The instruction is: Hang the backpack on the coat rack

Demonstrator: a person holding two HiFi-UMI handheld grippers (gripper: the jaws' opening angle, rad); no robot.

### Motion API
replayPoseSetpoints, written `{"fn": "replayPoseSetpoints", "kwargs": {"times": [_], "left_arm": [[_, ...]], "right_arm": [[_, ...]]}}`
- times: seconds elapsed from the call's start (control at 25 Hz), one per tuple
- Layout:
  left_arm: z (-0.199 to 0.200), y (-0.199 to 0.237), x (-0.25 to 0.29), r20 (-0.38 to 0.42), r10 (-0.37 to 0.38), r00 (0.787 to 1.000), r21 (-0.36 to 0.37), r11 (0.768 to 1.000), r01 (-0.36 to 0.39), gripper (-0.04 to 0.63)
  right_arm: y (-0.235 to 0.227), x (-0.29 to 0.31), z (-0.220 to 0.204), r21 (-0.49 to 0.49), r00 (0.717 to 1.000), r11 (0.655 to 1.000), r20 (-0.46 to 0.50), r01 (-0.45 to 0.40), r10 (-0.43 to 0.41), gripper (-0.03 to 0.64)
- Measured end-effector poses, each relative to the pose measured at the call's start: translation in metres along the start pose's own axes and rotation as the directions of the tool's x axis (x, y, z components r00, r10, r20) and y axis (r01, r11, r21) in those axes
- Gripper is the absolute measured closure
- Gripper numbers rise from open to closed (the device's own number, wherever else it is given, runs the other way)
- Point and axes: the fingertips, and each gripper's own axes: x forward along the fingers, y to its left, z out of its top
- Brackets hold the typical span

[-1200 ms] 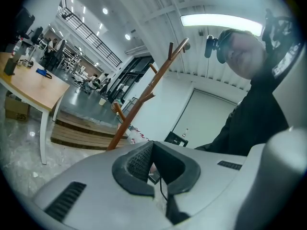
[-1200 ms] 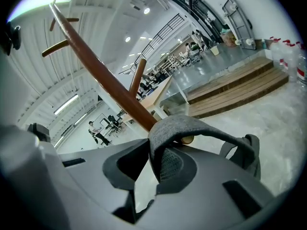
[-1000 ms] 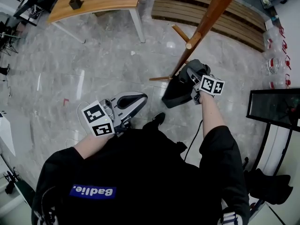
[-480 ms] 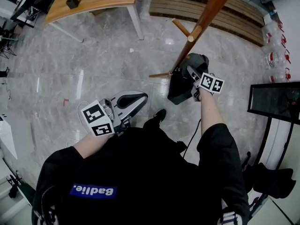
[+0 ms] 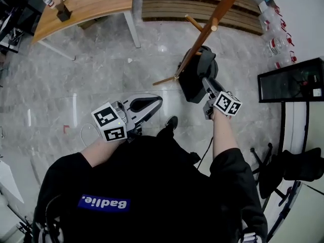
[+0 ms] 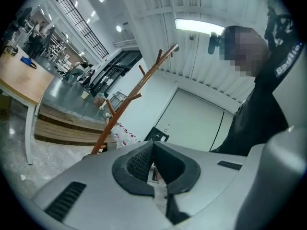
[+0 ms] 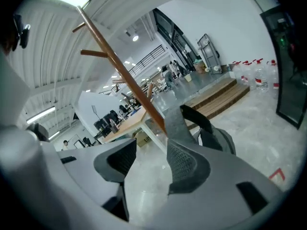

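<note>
A light wooden table (image 5: 96, 1) on white legs is seen at the far left of the head view, beyond a grey marble floor (image 5: 76, 80). The left tongs (image 5: 156, 102) are held level in front of the person's black-clad body. Their dark ribbed pads (image 6: 139, 164) are brought together, with nothing caught between them. Further right, the slanting brown wooden coat rack (image 5: 210, 24) is met. The dark grey fabric backpack (image 5: 195, 77) is hung against its pole by a grey strap (image 7: 175, 121) (what the bag holds cannot be made out). The right tongs (image 5: 206, 83) are found just beside the backpack. Their jaws are opening and set wide, and only floor is seen between the pads, with the strap just past one tip. A black screen (image 5: 293, 82) is placed at the far right.
</note>
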Motion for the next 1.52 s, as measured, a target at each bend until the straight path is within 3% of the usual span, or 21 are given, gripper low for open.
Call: {"fn": "replayPoseSetpoints", "kwargs": {"times": [0.16, 0.4, 0.52, 0.72, 0.92, 1.12, 1.52], "left_arm": [[-0.002, 0.001, -0.035, -0.035, -0.071, 0.997, 0.009, 0.997, 0.071, 0.603], [-0.02, -0.017, -0.062, -0.104, -0.193, 0.976, 0.006, 0.981, 0.195, 0.603], [-0.026, -0.037, -0.066, -0.12, -0.218, 0.969, 0.018, 0.975, 0.221, 0.603], [-0.021, -0.064, -0.056, -0.124, -0.214, 0.969, 0.063, 0.973, 0.223, 0.603], [-0.011, -0.093, -0.046, -0.114, -0.2, 0.973, 0.138, 0.967, 0.215, 0.603], [-0.016, -0.106, -0.035, -0.122, -0.154, 0.981, 0.175, 0.969, 0.174, 0.603], [-0.029, -0.12, -0.029, -0.122, -0.128, 0.984, 0.167, 0.975, 0.147, 0.601]], "right_arm": [[0.081, -0.033, -0.028, 0.065, 0.995, 0.997, 0.088, -0.043, 0.038, 0.419], [0.194, -0.077, -0.073, 0.095, 0.985, 0.988, 0.136, -0.122, 0.109, 0.42], [0.251, -0.098, -0.078, 0.02, 0.969, 0.978, 0.139, -0.21, 0.205, 0.428], [0.314, -0.143, -0.049, -0.156, 0.925, 0.938, 0.182, -0.309, 0.334, 0.54], [0.339, -0.173, -0.027, -0.313, 0.901, 0.893, 0.189, -0.322, 0.391, 0.609], [0.341, -0.189, -0.024, -0.401, 0.894, 0.862, 0.183, -0.311, 0.408, 0.611], [0.334, -0.205, -0.033, -0.395, 0.892, 0.86, 0.175, -0.324, 0.416, 0.611]]}}
